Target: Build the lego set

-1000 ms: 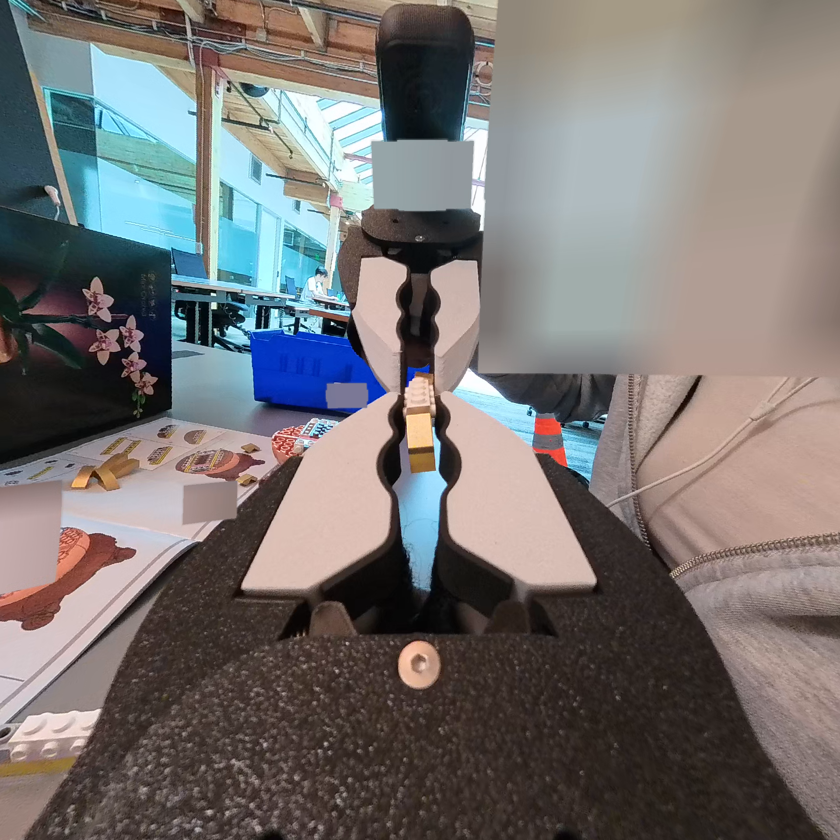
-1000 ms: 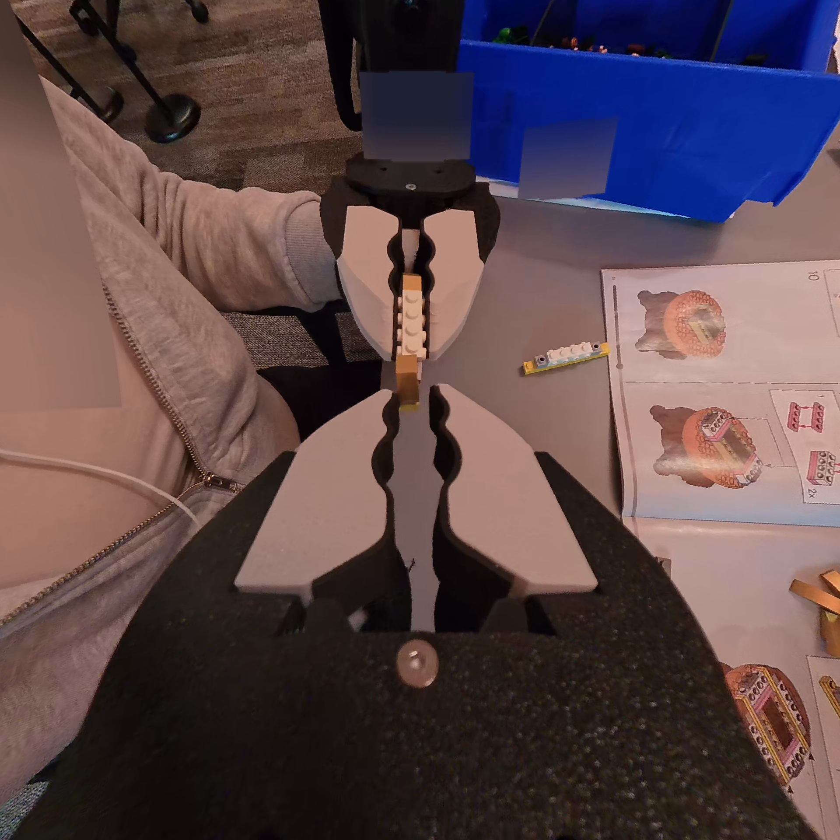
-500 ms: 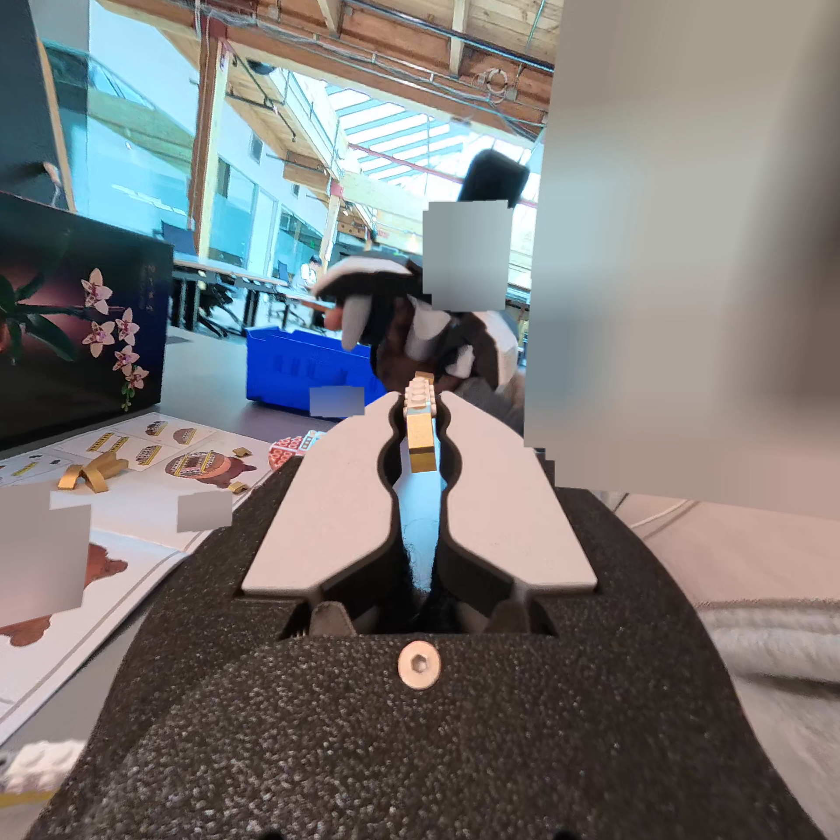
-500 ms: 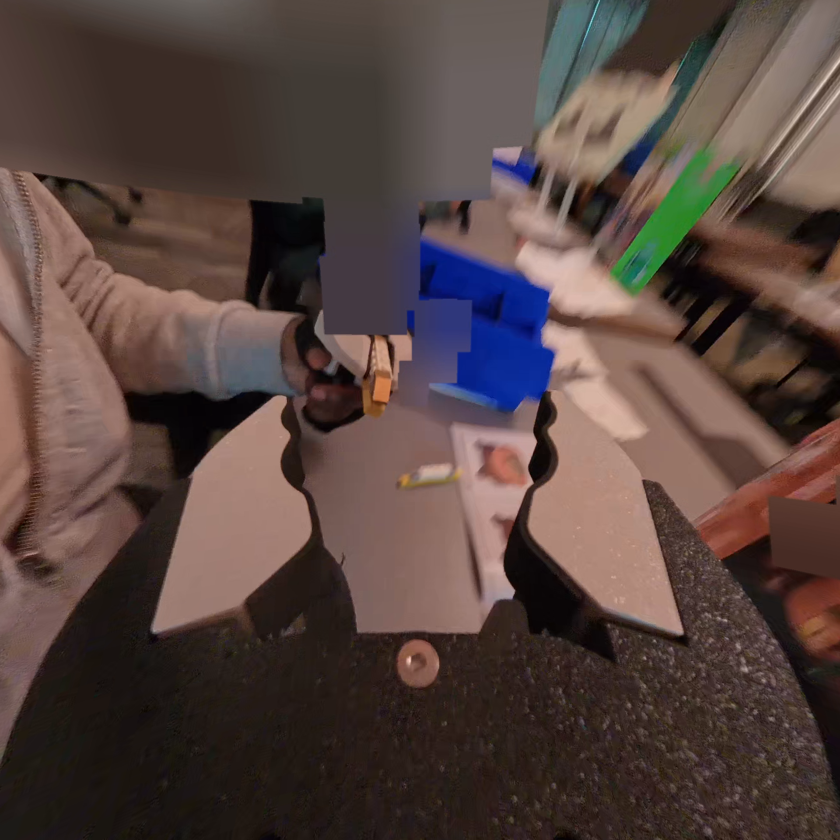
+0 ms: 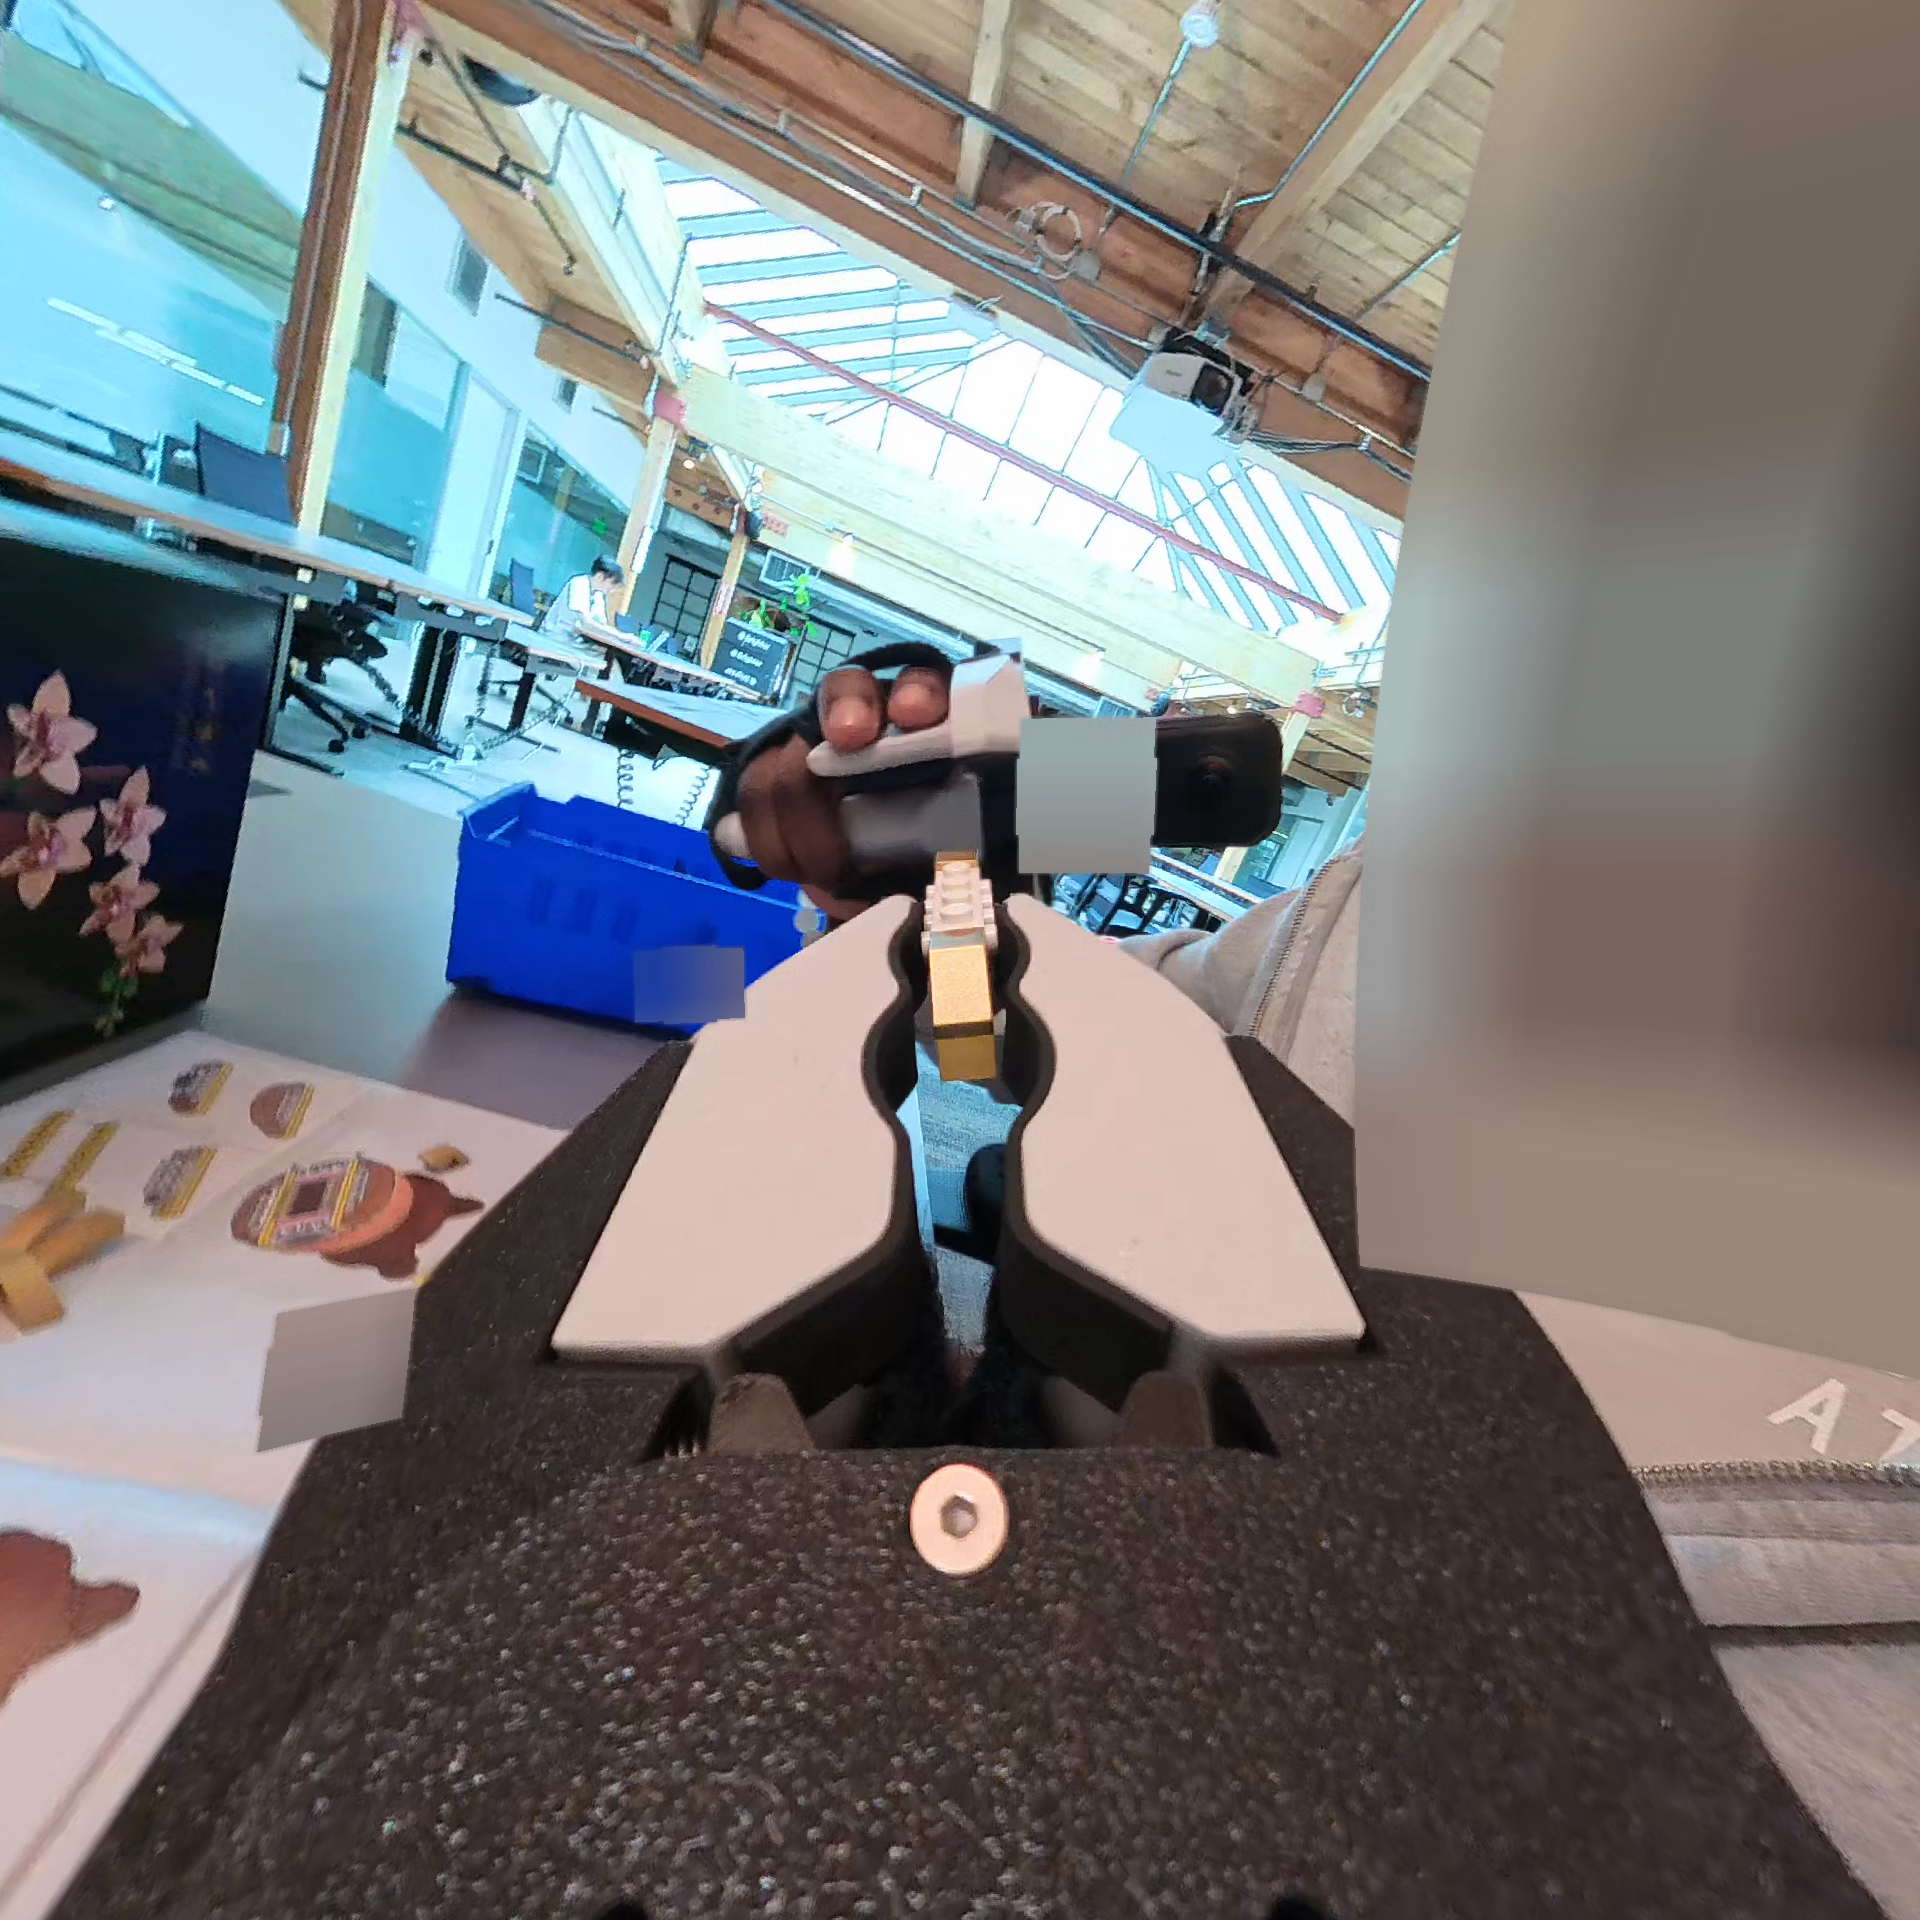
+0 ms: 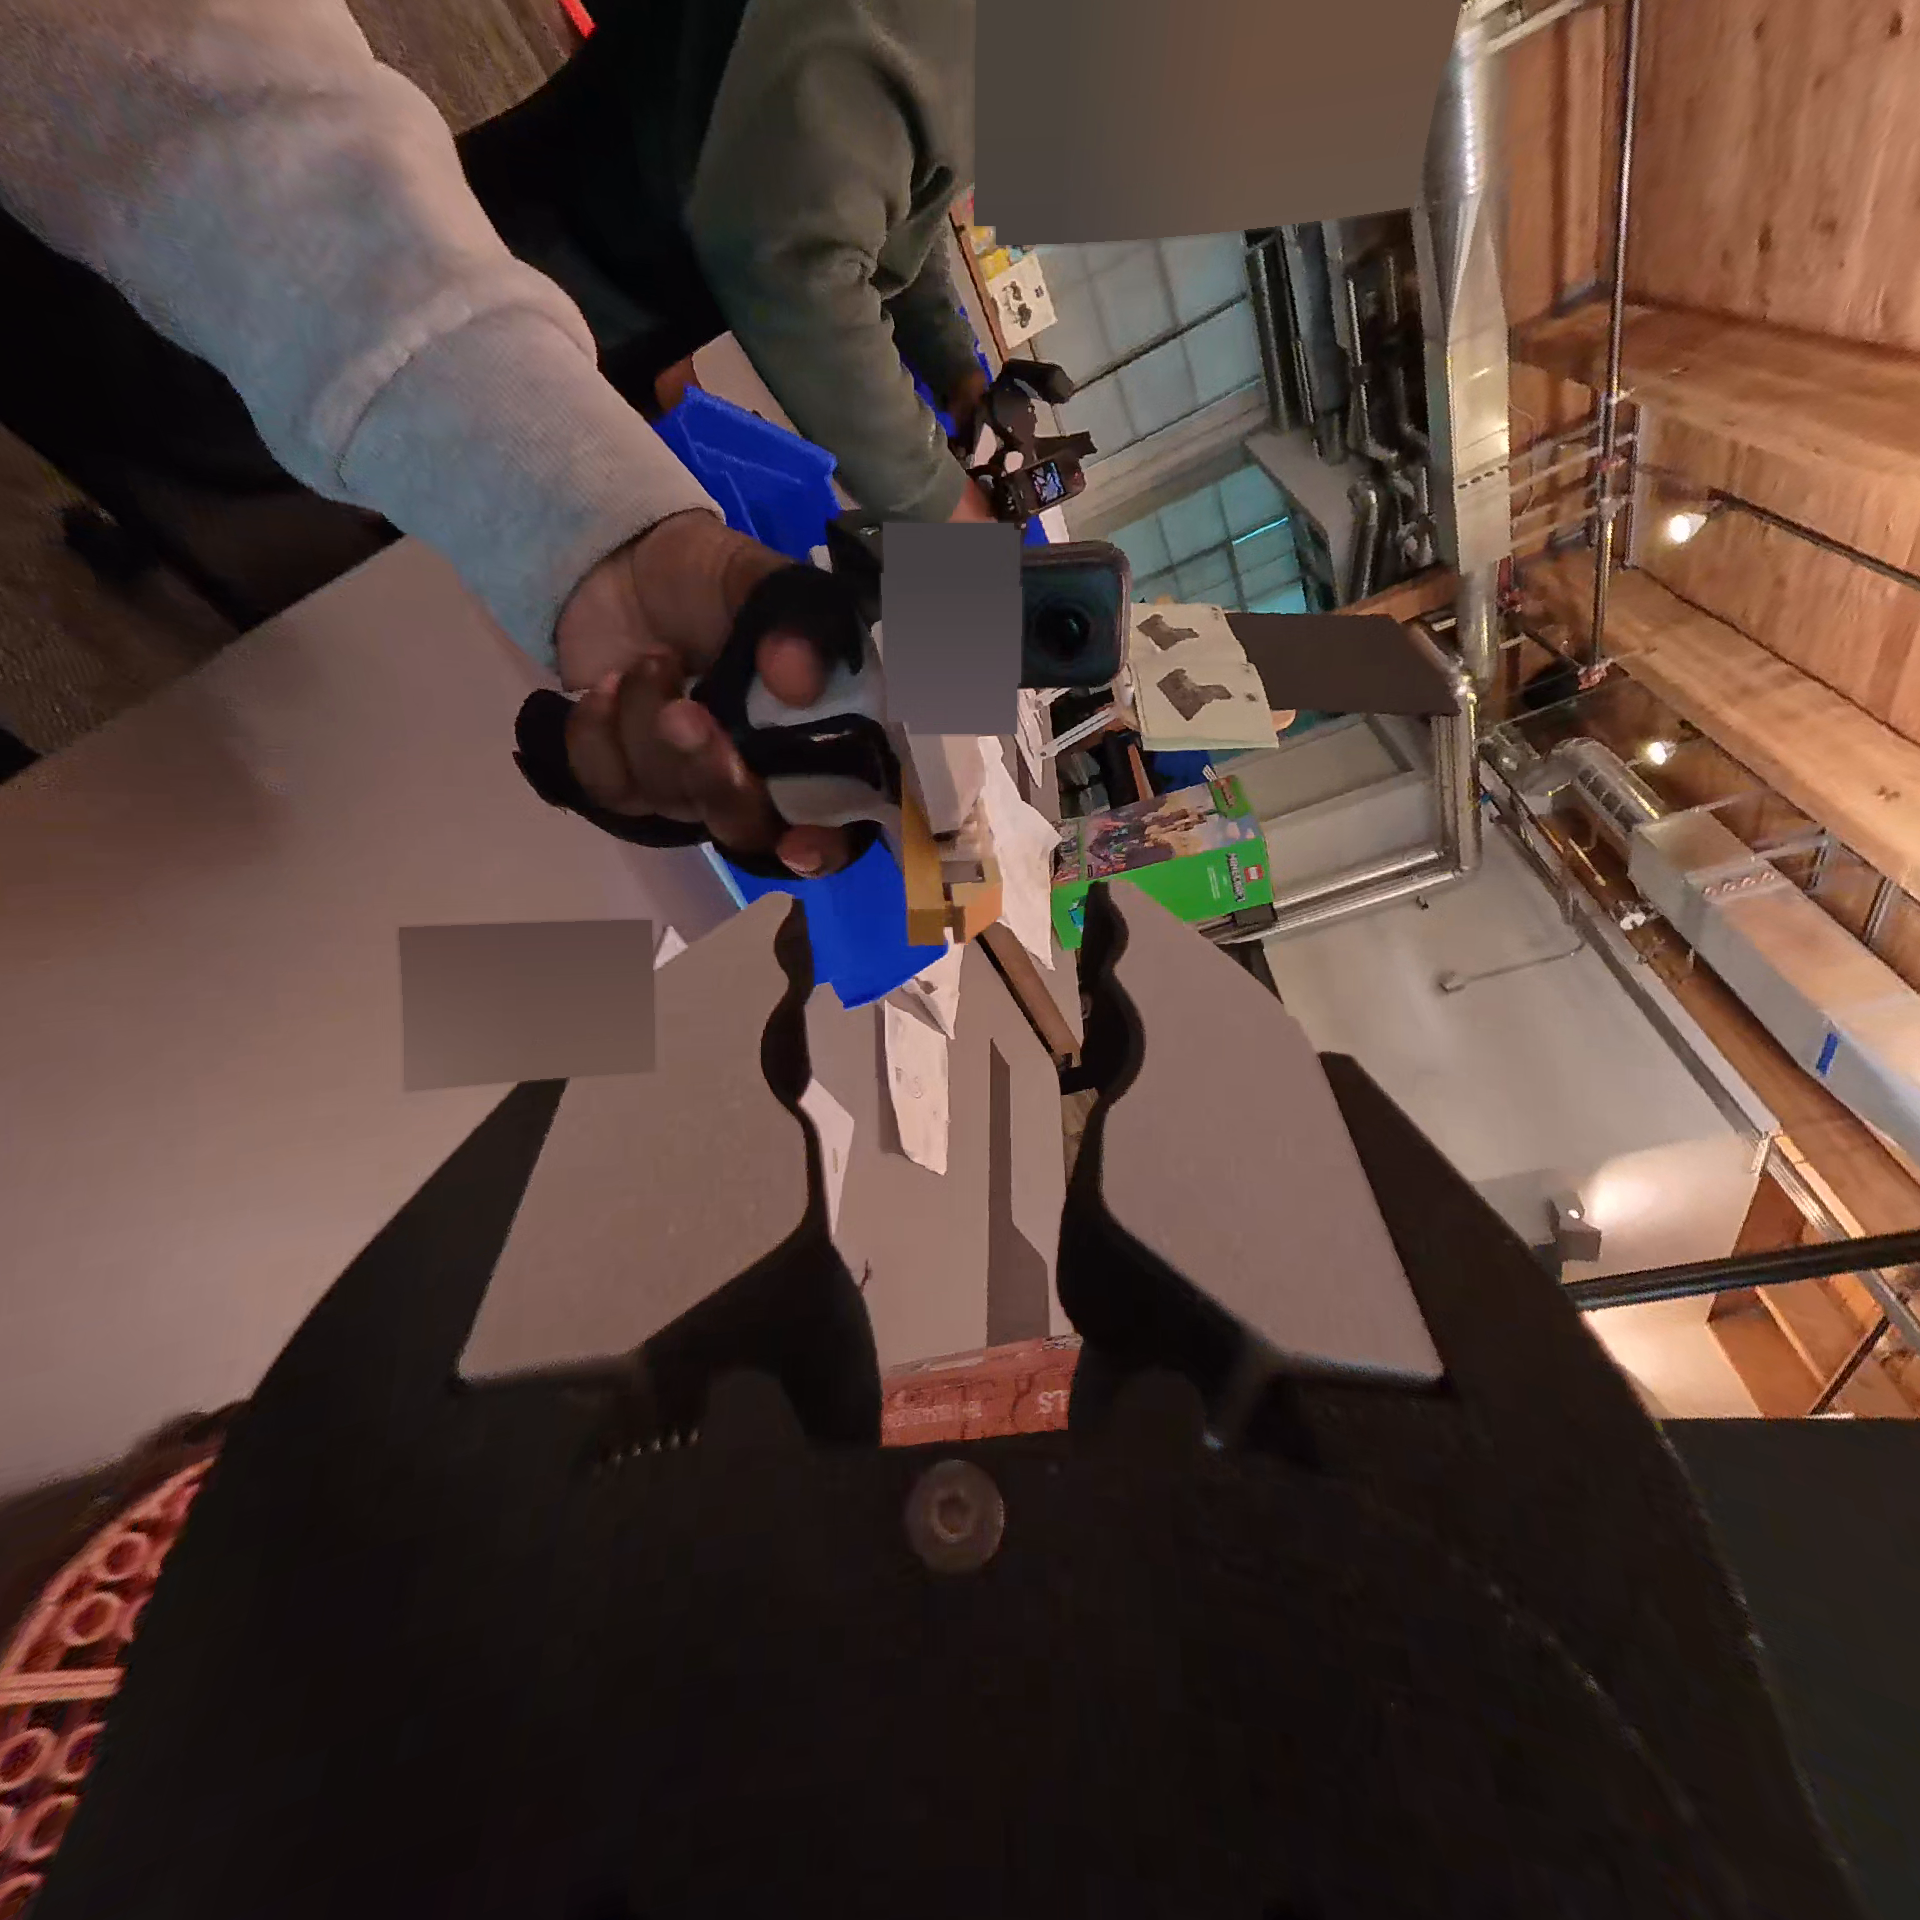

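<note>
My left gripper (image 5: 961, 909) is shut on a small lego piece (image 5: 961, 992), a white studded plate with gold bricks on it, held up in the air above the table edge. My right gripper (image 6: 940, 914) is open and empty, rolled sideways, and a short way from that piece. In the right wrist view the piece (image 6: 930, 878) sticks out of the left gripper, which a hand (image 6: 665, 748) holds. In the left wrist view a hand (image 5: 810, 800) holds the right gripper side-on beyond the piece.
An instruction booklet (image 5: 208, 1195) and loose gold pieces (image 5: 42, 1257) lie on the grey table (image 5: 332, 935) at left. A blue bin (image 5: 582, 914) and a dark flower-printed box (image 5: 83, 810) stand behind. A pink round build (image 6: 62, 1610) is at lower left. Another person (image 6: 831, 260) stands behind. Both grippers' tips are close together, under 4 cm apart.
My right gripper let go of the piece, opened wide, pulled back and rolled sideways. My left gripper kept its hold and tilted upward.
</note>
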A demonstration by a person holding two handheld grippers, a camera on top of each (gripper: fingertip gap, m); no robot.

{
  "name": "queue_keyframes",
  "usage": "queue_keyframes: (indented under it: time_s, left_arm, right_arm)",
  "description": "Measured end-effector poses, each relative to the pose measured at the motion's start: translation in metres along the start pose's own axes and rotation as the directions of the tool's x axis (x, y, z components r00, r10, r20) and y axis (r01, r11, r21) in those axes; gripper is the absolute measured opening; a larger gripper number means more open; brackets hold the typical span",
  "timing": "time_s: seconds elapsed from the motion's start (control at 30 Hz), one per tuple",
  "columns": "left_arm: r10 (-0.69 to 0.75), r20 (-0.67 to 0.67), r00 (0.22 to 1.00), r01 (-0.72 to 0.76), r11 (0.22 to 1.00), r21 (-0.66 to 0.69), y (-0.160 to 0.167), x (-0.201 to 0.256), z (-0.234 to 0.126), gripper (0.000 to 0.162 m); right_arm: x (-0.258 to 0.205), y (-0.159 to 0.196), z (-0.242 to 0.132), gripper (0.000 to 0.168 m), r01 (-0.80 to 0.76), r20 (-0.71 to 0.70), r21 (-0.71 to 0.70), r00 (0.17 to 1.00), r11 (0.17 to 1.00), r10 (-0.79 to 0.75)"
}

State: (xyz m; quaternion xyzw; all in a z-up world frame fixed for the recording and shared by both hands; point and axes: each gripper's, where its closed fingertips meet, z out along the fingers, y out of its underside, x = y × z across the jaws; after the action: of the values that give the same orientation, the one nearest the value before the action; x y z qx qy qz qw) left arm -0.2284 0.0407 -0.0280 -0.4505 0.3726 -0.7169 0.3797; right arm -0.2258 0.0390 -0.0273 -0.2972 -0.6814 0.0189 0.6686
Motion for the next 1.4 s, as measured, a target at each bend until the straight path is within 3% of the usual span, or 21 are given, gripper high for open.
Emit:
queue_keyframes:
  time_s: [0.2, 0.3, 0.63, 0.9, 1.1, 1.17, 1.4]
  left_arm:
    - [0.029, -0.032, 0.999, -0.03, 0.999, -0.018, -0.01, 0.002, 0.008, 0.011]
    - [0.033, -0.047, 0.998, -0.034, 0.999, -0.027, -0.013, 0.004, 0.01, 0.011]
    - [-0.072, -0.078, 0.994, 0.076, 0.996, 0.046, -0.024, 0.006, 0.012, 0.011]
    - [-0.106, -0.073, 0.992, 0.113, 0.989, 0.092, -0.032, 0.006, 0.018, 0.011]
    - [-0.056, -0.051, 0.997, 0.056, 0.998, -0.001, -0.018, 0.012, 0.028, 0.027]
    - [-0.037, -0.033, 0.999, 0.037, 0.999, -0.017, -0.014, 0.012, 0.03, 0.011]
    - [-0.086, 0.021, 0.996, 0.086, 0.996, -0.005, -0.004, 0.01, 0.041, 0.01]
  right_arm:
    - [0.01, -0.001, 0.004, 0.037, 0.039, -0.016, 0.03, 0.999, 0.999, -0.038]
    - [0.016, -0.005, 0.005, 0.018, 0.059, -0.047, 0.038, 0.997, 0.998, -0.057]
    - [0.024, -0.006, 0.006, 0.016, 0.076, -0.042, -0.018, 0.996, 0.997, -0.076]
    - [0.033, -0.006, 0.003, 0.015, -0.005, -0.062, -0.009, 0.998, 1.0, 0.004]
    - [0.028, -0.01, 0.0, 0.015, -0.146, -0.072, 0.064, 0.986, 0.987, 0.15]
    - [0.024, -0.009, -0.003, 0.016, -0.169, -0.081, 0.057, 0.981, 0.984, 0.174]
    - [0.017, -0.005, -0.015, 0.015, -0.214, -0.116, 0.036, 0.969, 0.976, 0.217]
